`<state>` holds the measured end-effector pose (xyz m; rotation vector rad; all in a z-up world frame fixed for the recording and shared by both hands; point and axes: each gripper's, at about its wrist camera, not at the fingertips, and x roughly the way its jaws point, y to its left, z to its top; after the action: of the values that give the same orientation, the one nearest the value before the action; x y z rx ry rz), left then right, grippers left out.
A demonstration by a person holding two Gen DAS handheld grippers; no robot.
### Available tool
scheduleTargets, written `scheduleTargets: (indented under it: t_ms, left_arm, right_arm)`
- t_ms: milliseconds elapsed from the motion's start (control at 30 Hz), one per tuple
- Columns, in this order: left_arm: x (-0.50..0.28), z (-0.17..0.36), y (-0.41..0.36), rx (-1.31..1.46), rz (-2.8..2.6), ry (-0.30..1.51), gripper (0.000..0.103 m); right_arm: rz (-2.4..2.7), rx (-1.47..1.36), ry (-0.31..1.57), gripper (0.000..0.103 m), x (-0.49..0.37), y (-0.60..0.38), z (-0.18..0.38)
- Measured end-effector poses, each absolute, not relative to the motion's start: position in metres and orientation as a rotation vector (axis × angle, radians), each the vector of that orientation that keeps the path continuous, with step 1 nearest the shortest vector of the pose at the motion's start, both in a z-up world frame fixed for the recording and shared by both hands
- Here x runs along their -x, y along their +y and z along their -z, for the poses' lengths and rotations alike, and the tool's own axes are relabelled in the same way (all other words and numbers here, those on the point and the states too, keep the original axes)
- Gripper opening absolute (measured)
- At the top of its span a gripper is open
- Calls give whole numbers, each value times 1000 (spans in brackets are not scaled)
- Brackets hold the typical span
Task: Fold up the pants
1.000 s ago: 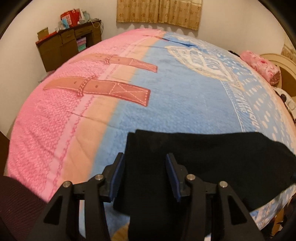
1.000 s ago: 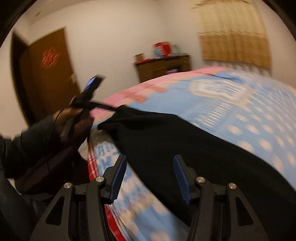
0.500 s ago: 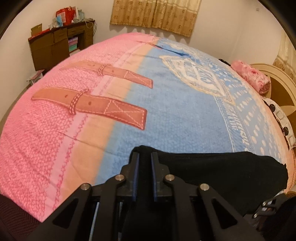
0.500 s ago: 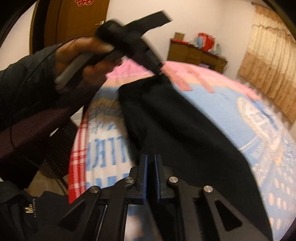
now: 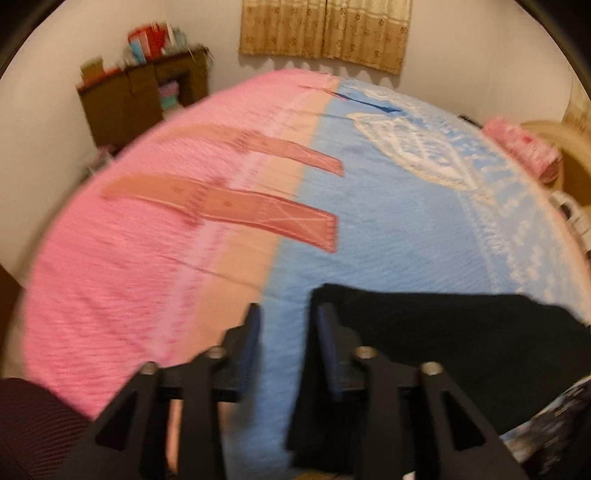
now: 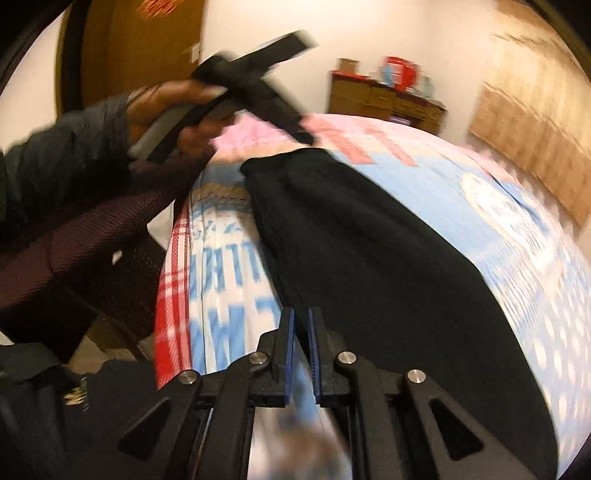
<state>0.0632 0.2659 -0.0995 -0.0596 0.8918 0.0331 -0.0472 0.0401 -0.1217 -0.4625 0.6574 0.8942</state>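
**Black pants flat on bed: left hand-held gripper spread, right nearly pressed together at the fabric edge**

Left wrist view, blurred. Far left: dark brown cabinet [image 5: 144, 99] against the wall, red and teal items on top. Bed [image 5: 122, 266] covered by a blanket, pink on the left with two brown strap prints, blue on the right with a white emblem. Bottom centre: left hand-held gripper [image 5: 286, 325], jaws spread with bare blue blanket between them, holding nothing. Its right finger sits at the left edge of the black pants [image 5: 436, 339]; touching or just over, cannot tell. Pants lie flat on the near edge of the bed, running right toward the frame edge. Tan curtain [image 5: 325, 31] on the back wall. Pink floral pillow [image 5: 524, 147] at far right.

Right wrist view, blurred. Left: the person's left hand [image 6: 177, 110], in a dark sleeve, grips the left hand-held gripper [image 6: 306, 138] just above the far corner of the pants [image 6: 388, 266]. Brown door [image 6: 147, 44] behind it. Red plaid and blue lettered fabric hangs down the bed's side. Bottom centre: right hand-held gripper [image 6: 300, 321], blue pads almost pressed together with a thin gap, right at the near edge of the pants; whether any fabric is pinched, cannot tell. Pants spread as a dark band from the far corner toward lower right.
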Motion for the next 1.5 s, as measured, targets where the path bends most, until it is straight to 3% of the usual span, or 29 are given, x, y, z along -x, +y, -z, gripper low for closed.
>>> scheduleTargets:
  t_ms: [33, 100, 167, 467, 633, 967, 1067, 1100, 1500]
  left_arm:
    - [-56, 95, 264, 30, -73, 873, 54]
    - [-47, 89, 256, -11, -92, 850, 55]
    - [-40, 83, 235, -27, -65, 841, 55]
    - [-27, 80, 21, -111, 403, 825, 55]
    - [-24, 94, -71, -173, 564, 852, 55]
    - [-22, 123, -105, -281, 500, 864, 55]
    - [-21, 126, -101, -259, 499, 851, 58]
    - [-20, 127, -102, -256, 499, 849, 59]
    - [-17, 131, -98, -214, 490, 802, 62]
  right_arm:
    - [-868, 411, 676, 11, 49, 18, 119]
    - [-812, 327, 709, 26, 55, -23, 116]
    - [-724, 230, 725, 33, 62, -78, 111]
    - [66, -203, 667, 33, 110, -393, 88]
    - [200, -554, 671, 33, 131, -525, 102]
    - [18, -718, 807, 33, 110, -561, 148]
    - [1, -705, 789, 12, 108, -556, 147]
    - [4, -709, 768, 10, 110, -557, 144]
    - [27, -602, 600, 4, 113, -545, 95]
